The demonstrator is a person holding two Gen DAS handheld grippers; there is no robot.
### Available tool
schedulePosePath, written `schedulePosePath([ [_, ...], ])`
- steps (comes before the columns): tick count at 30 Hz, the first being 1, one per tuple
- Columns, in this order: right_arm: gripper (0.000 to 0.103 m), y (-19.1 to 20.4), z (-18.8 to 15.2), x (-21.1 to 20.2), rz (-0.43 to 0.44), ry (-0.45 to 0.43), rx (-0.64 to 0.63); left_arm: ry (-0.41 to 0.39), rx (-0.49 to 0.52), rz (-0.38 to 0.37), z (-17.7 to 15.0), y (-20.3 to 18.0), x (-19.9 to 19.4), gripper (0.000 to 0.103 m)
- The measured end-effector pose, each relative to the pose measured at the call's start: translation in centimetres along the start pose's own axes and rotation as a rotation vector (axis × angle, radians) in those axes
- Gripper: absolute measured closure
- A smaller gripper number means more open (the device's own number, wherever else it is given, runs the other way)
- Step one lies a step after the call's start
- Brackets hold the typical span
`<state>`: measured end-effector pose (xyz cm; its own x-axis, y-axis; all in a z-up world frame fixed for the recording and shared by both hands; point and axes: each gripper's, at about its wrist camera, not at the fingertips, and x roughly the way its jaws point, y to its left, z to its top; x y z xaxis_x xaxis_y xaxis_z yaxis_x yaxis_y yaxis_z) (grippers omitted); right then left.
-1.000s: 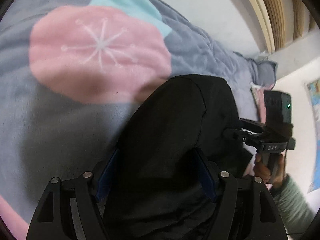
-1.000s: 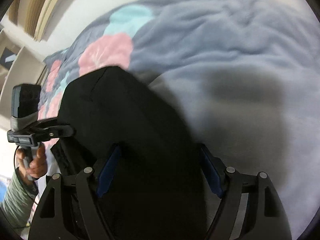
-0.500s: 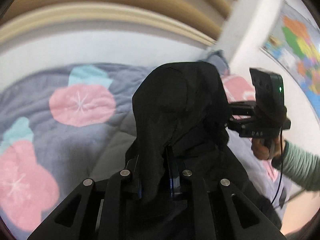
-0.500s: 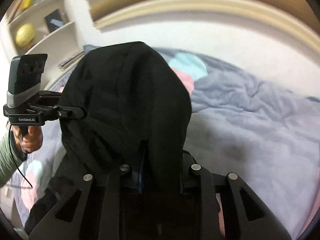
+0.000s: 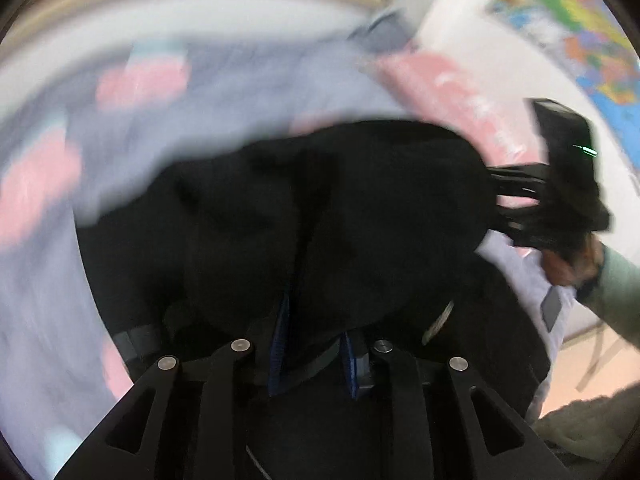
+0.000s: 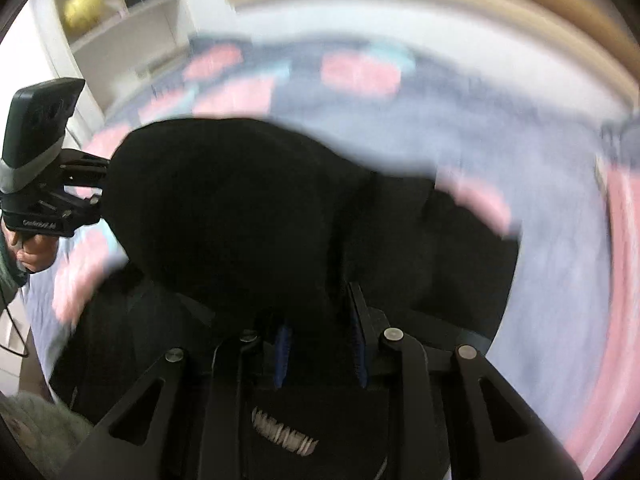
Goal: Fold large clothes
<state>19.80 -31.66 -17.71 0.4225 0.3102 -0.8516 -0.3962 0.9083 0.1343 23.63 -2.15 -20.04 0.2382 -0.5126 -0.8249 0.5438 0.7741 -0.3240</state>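
A large black garment (image 5: 360, 208) fills the middle of both views, lifted over the bed; in the right wrist view the garment (image 6: 240, 216) bulges up in front of the jaws. My left gripper (image 5: 312, 344) is shut on a bunch of its fabric. My right gripper (image 6: 320, 344) is shut on another bunch of it. The right gripper also shows at the right of the left wrist view (image 5: 560, 200), held by a hand, and the left gripper shows at the left of the right wrist view (image 6: 44, 184). Both views are motion-blurred.
A grey-blue blanket with pink and teal flowers (image 5: 132, 88) covers the bed (image 6: 500, 128). A curved wooden headboard runs along the top. A wall map (image 5: 580, 32) hangs at the right. White shelves with a yellow ball (image 6: 82, 2) stand at the left.
Both grippers went from open around the black fabric to shut on it, lifted it off the blanket, and are now sweeping it fast, blurring the background.
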Motion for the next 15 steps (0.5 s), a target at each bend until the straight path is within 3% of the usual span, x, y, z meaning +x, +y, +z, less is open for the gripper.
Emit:
schedulePosePath([
  [4,0.073,-0.3,-4.4,3.1,0.014,0.144,0.115,0.118,-0.155,0.055,-4.5,1.9,3.2,0.078],
  [6,0.073,-0.6,-5.1,2.6,0.002,0.160,0.145,0.091,-0.184,0.036,-5.6,2.1,1.5,0.078],
  [8,0.071,-1.0,-4.6,0.9,-0.012,0.133,0.161,0.051,-0.190,0.042,-5.8,2.1,-1.1,0.078],
  [10,0.056,-1.6,-3.1,-1.7,-0.033,0.080,0.178,-0.012,-0.192,0.060,-5.0,2.4,-4.3,0.078],
  [11,0.042,-1.9,-2.0,-3.0,-0.040,0.041,0.186,-0.041,-0.192,0.068,-4.4,2.5,-5.6,0.078],
  [12,0.037,-2.1,-0.7,-4.2,-0.041,-0.009,0.191,-0.074,-0.191,0.070,-3.5,2.8,-6.8,0.078],
  [14,0.037,-2.4,2.4,-5.5,-0.038,-0.078,0.193,-0.173,-0.182,0.054,-0.9,2.7,-9.6,0.074],
  [15,0.036,-2.3,4.1,-6.0,-0.023,-0.112,0.196,-0.214,-0.180,0.038,0.6,2.4,-10.5,0.065],
])
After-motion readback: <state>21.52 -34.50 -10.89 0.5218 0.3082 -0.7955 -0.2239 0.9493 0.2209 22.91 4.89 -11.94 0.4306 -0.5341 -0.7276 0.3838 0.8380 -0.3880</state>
